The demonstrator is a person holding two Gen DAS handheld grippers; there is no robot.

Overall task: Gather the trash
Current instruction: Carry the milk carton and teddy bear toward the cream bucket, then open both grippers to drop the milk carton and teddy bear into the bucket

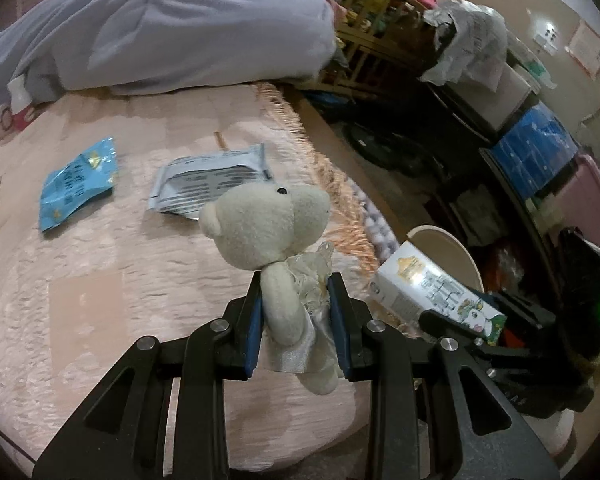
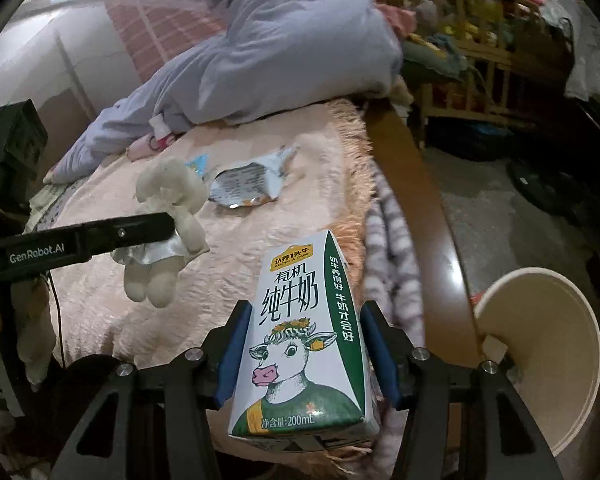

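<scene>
My left gripper (image 1: 296, 322) is clenched on a bear (image 1: 278, 248), held above the pink blanket (image 1: 100, 320). My right gripper (image 2: 308, 354) grasps a milk carton (image 2: 306, 340) near the bed's edge, with the cream bin (image 2: 540, 352) just to its right. Two wrappers lie on the blanket: blue (image 1: 78, 184) and silver (image 1: 210, 184). A lilac duvet (image 1: 180, 24) is heaped behind them.

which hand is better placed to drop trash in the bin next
Right. The right gripper already grips the milk carton beside the white bin; the left gripper holds a teddy bear, not trash.
</scene>
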